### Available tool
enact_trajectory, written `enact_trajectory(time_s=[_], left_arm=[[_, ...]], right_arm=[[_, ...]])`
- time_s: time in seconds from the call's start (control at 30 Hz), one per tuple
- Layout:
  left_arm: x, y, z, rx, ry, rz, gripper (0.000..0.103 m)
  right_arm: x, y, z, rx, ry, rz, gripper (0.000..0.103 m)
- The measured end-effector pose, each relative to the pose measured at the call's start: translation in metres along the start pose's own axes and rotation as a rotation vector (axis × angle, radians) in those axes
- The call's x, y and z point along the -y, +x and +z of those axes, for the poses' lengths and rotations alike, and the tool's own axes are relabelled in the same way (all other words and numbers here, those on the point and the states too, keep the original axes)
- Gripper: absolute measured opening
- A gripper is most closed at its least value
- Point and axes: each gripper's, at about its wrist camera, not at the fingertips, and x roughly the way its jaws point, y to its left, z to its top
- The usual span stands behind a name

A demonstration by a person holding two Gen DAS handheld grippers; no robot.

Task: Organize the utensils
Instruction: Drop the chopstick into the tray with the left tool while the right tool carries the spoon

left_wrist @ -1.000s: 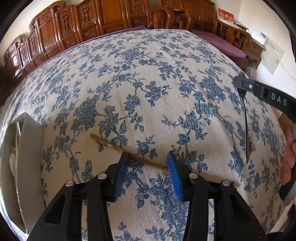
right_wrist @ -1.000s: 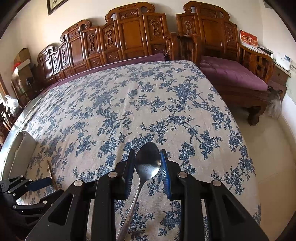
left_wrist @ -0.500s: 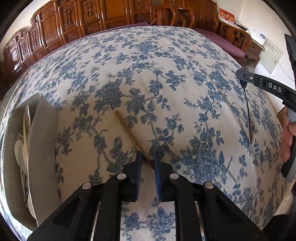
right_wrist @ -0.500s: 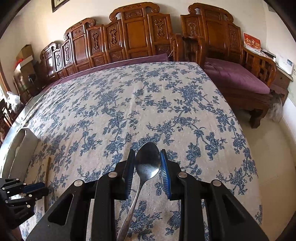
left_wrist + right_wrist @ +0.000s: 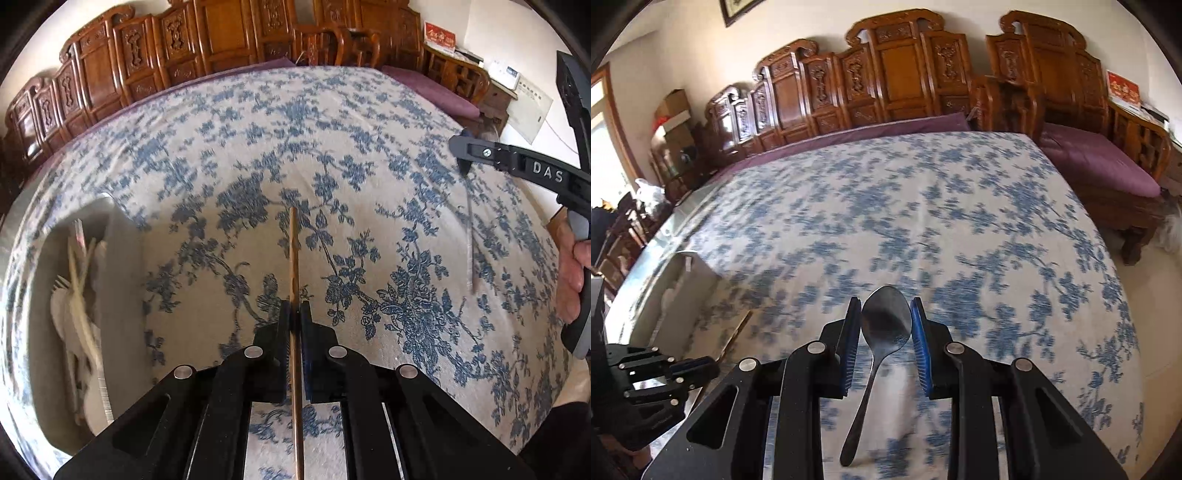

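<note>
My left gripper [image 5: 294, 314] is shut on a wooden chopstick [image 5: 294, 254], which points straight ahead above the flowered tablecloth. My right gripper [image 5: 886, 321] is shut on a metal spoon [image 5: 884, 321], bowl forward between the blue pads, handle hanging down. In the left wrist view the right gripper [image 5: 466, 162] is at the far right with the spoon handle [image 5: 470, 243] below it. In the right wrist view the left gripper [image 5: 683, 365] is at the lower left with the chopstick [image 5: 735, 336] sticking out. A white utensil tray [image 5: 122, 295] with pale utensils lies at the left.
The table [image 5: 960, 229] wears a white cloth with blue flowers. Carved wooden chairs [image 5: 905, 74] stand along its far side, and a bench with a purple cushion [image 5: 1100, 162] is at the right. The utensil tray also shows at the left in the right wrist view [image 5: 679, 291].
My left gripper closed on the chopstick, lifted it off the cloth and turned it to point forward. The right gripper keeps the spoon and has shifted slightly.
</note>
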Motion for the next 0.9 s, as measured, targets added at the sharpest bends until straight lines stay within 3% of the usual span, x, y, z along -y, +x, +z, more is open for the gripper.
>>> enact_trajectory(time_s=[0.57,0.9], left_arm=[[-0.064,-0.066,0.003,0.141,-0.046,0.022,0.004],[-0.109,-0.082,0.001,0.175,-0.072,0.08,0.004]], right_arm=[[-0.091,-0.011,0.005,0.041,-0.132,0.094,0.029],[-0.138,-0.031,0.008,0.106,-0.189,0.173,0.029]])
